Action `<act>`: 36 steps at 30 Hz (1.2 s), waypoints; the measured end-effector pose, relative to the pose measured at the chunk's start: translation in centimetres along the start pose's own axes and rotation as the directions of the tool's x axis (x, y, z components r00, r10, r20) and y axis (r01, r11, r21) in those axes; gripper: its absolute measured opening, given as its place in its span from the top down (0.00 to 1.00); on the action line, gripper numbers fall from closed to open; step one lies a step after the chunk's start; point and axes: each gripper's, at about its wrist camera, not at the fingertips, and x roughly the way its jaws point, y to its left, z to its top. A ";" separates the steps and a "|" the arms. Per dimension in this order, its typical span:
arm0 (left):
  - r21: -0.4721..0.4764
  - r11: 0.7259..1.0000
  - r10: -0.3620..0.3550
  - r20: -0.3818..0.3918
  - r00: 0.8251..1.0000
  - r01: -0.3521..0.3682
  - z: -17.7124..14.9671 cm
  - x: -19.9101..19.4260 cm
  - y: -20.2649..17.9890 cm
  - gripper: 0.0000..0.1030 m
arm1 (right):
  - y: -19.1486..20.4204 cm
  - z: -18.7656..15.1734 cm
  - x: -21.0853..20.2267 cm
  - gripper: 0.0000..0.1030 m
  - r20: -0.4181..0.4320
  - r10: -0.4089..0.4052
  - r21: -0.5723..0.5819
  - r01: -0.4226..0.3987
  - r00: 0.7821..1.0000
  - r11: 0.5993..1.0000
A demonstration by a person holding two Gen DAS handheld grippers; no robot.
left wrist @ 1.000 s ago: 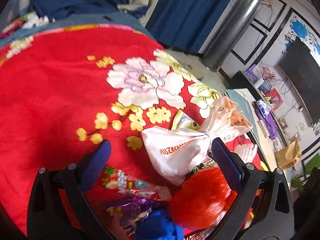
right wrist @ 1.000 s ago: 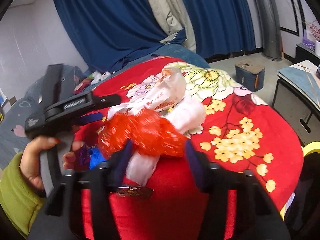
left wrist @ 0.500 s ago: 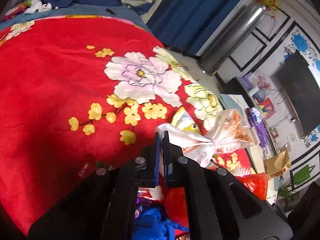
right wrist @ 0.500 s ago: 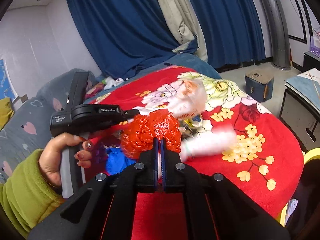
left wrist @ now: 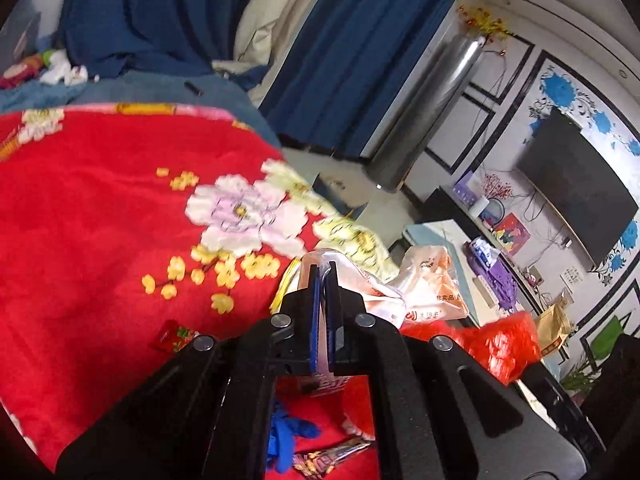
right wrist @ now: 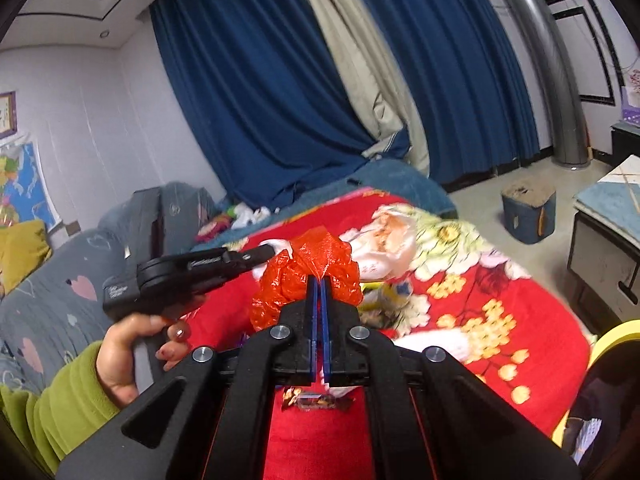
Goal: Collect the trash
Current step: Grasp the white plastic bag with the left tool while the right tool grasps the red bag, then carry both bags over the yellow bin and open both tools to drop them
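My left gripper (left wrist: 323,270) is shut on the white knotted plastic bag (left wrist: 424,292) and holds it above the red flowered blanket (left wrist: 100,220). My right gripper (right wrist: 319,280) is shut on the red crumpled plastic bag (right wrist: 308,272), lifted off the blanket; that bag also shows in the left wrist view (left wrist: 496,344). The left gripper (right wrist: 264,250) and the white bag (right wrist: 384,244) show in the right wrist view, just behind the red bag. Loose wrappers lie below: a red packet (left wrist: 174,334), a blue scrap (left wrist: 286,440) and a candy wrapper (right wrist: 316,402).
A yellow snack packet (right wrist: 384,294) lies on the blanket (right wrist: 480,320) under the bags. A grey sofa (right wrist: 52,280) stands left, blue curtains (right wrist: 260,100) behind. A blue stool (right wrist: 528,212) and low cabinets (right wrist: 600,256) stand right of the blanket's edge.
Both grippers closed from open, the left on the white bag and the right on the red bag, and both bags have been lifted off the blanket.
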 end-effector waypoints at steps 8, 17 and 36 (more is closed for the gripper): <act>0.068 0.997 -0.043 0.068 0.997 0.039 1.0 -2.1 -3.8 1.00 | -2.1 1.7 -3.8 0.98 0.081 -0.049 0.037 0.047 0.995 0.998; 0.136 0.988 -0.080 0.075 0.994 0.069 0.6 -1.7 -7.6 1.00 | -6.0 2.2 -8.5 0.98 0.143 -0.157 0.092 0.145 0.977 0.985; 0.283 0.946 -0.135 -0.098 0.986 0.157 -6.0 5.2 -16.7 1.00 | -12.9 -1.6 -18.2 0.98 0.138 -0.394 0.210 0.362 0.909 0.908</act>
